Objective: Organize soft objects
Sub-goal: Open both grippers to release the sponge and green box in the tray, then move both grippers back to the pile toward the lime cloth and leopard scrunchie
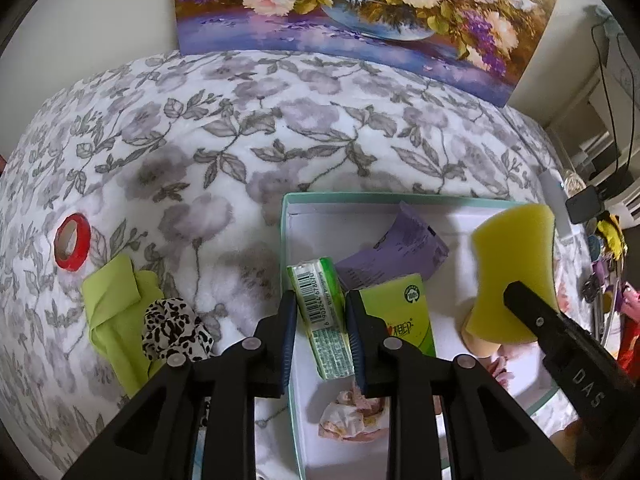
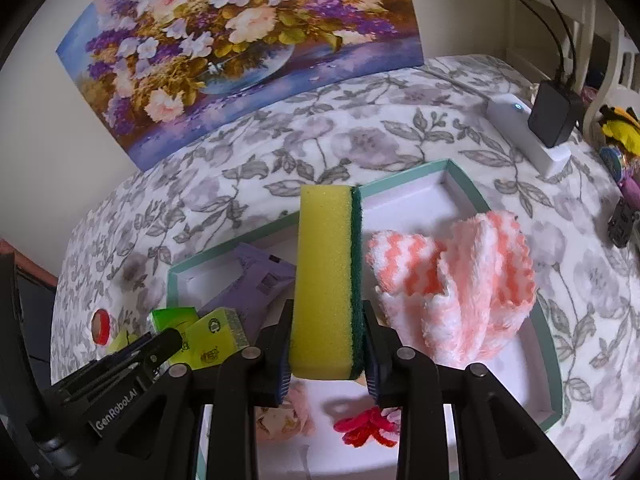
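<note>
Your right jaws are clamped on the sponge, yellow foam with a dark green scrub face, held upright on its narrow end over the box; the pads press both broad faces. Your left jaws pinch a green tissue pack by its long sides, barcode face up, just inside the box's left wall. The left gripper and right gripper both point steeply down into the same teal-rimmed white box, which lies on a bedspread printed with grey leaves and flowers. Already in the box: a purple packet toward the far side, a second lime-green pack touching the held one on its right, an orange-and-white fluffy cloth bunched against the right wall, a pale pink flower-like item and a red fuzzy item near the front. From the left wrist view, the sponge and right finger crowd the box's right half; the packs fill the left corner. Outside the box, left of it: a lime-green cloth, a black-and-white spotted scrunchie touching it, and a red tape roll farther back. A flower painting leans on the wall behind. A white power strip with a black adapter sits at the bed's far right.
</note>
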